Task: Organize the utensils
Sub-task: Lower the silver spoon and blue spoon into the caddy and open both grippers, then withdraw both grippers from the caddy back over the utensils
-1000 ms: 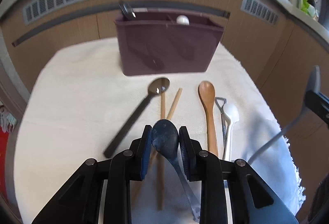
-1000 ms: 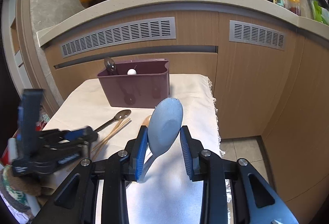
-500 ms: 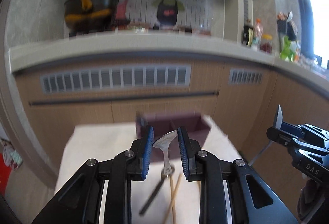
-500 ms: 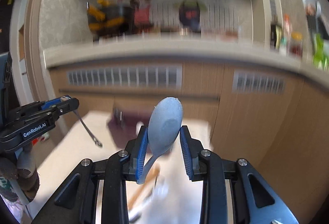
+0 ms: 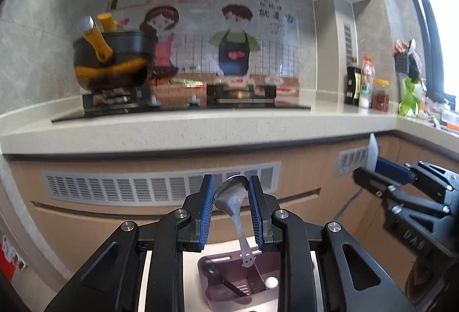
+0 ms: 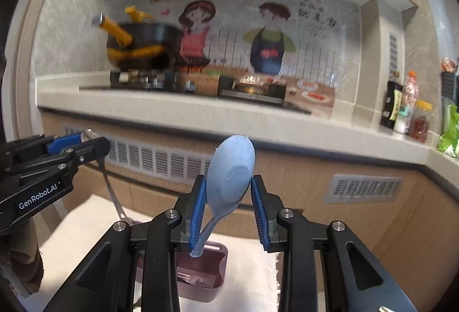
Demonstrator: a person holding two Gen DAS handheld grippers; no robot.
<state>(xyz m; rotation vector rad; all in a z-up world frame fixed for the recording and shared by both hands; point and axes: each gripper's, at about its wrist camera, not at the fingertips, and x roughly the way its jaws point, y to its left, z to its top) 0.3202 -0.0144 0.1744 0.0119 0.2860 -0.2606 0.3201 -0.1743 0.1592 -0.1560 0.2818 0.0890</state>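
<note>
My left gripper [image 5: 231, 191] is shut on a metal spoon [image 5: 233, 198], bowl up, handle hanging down over the maroon utensil caddy [image 5: 229, 297]. The caddy holds a dark spoon [image 5: 221, 277] and a white-tipped utensil [image 5: 271, 282]. My right gripper [image 6: 228, 191] is shut on a light blue plastic spoon [image 6: 231, 171], bowl up, its handle end just above the caddy [image 6: 200, 274]. Each gripper shows in the other's view: the right one [image 5: 401, 191] and the left one [image 6: 57, 151].
The caddy stands on a white cloth-covered table [image 6: 249, 269]. Behind is a kitchen counter [image 5: 200, 128] with a stove, a black pot [image 5: 112, 62] and bottles [image 5: 367, 85]. Wooden cabinet fronts with vents [image 5: 160, 187] lie below the counter.
Both grippers have lifted off the table with their spoons and tilted up. They now hang over the caddy, and the utensils left on the cloth are out of view.
</note>
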